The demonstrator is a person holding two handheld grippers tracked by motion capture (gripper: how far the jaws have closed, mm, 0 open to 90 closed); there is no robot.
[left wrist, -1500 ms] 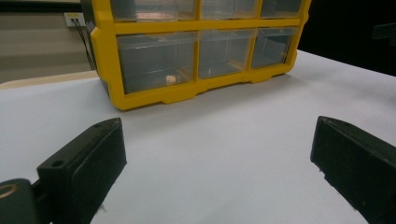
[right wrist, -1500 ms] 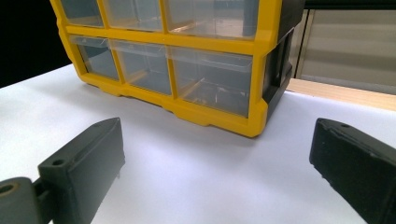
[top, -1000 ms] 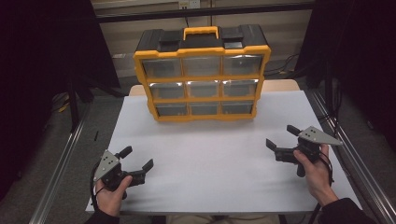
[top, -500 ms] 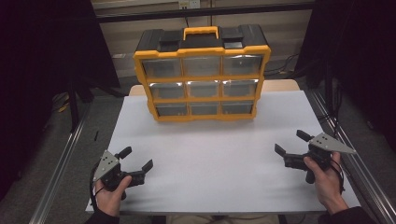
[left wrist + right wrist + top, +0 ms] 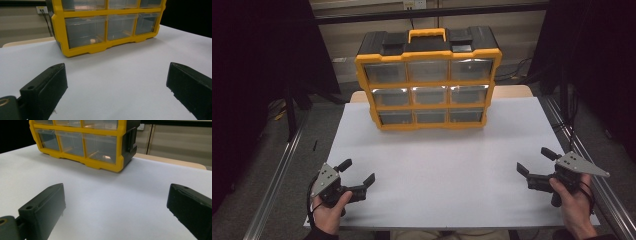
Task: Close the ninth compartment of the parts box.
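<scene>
Well back on the white table (image 5: 437,160) stands the yellow organizer (image 5: 428,80), upright, its clear drawers facing the person. Left gripper (image 5: 359,172) sits near the table's front left corner, jaws spread wide with nothing between them. Right gripper (image 5: 537,162) is near the front right edge, jaws equally wide and empty. Both are well apart from the organizer

Yellow-and-black drawer organizer (image 5: 428,80), upright at upper centre of the high view, nine clear drawers shut in three rows, handle on top.
</scene>
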